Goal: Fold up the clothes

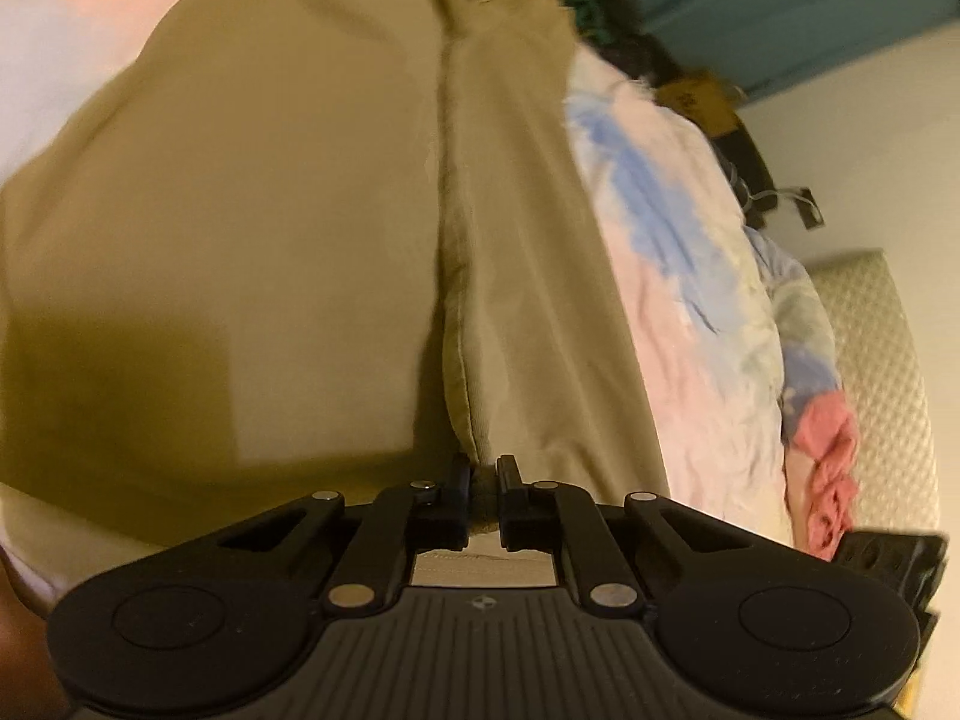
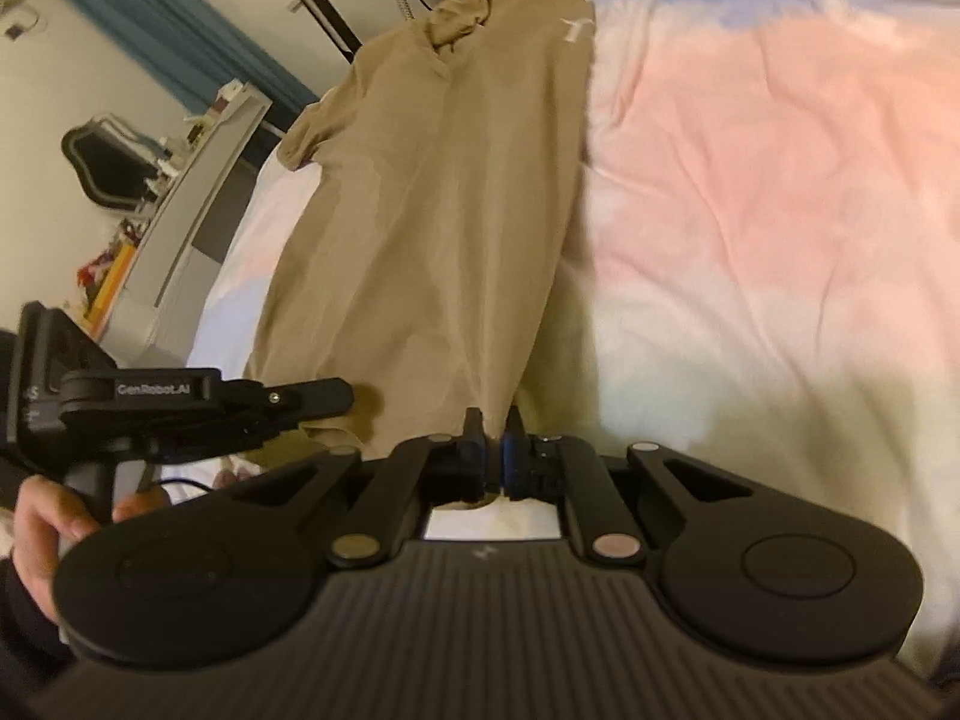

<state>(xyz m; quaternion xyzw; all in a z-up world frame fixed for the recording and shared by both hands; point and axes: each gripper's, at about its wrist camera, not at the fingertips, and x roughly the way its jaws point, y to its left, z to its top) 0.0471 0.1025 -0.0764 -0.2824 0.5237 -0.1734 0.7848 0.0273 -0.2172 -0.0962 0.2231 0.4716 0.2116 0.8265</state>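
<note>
We hold the tan garment [image 1: 288, 228] with both claws, and it lies stretched over the bed cover [image 2: 780, 228], which is pink, white and blue. In the left wrist view the left claw [image 1: 483, 471] is closed on a folded hem of the cloth at the lower middle of the frame; the seam runs from there up to the top. In the right wrist view the right claw [image 2: 495, 423] is also closed, pinching a corner of the same garment [image 2: 432, 210] at the lower middle, and the cloth runs away toward the upper middle, where it is bunched. The left claw [image 2: 288, 399] shows there at the lower left, on the garment's near edge.

We think the main danger is a slip. Each claw seems to take only a small piece of cloth near the tips, so a quick pull could draw the fabric out, and the fold would drop crooked.

A second danger is uneven tension. If we move one claw faster than the other, the garment may twist and the edges will not meet.

Also, the far end is crumpled near the top of both frames. If we fold over it now, the wrinkles may stay inside.

The bed cover is soft and loose, so a low claw might catch it too.

The pictures are blurred, so we cannot tell how many layers each claw holds.
</note>
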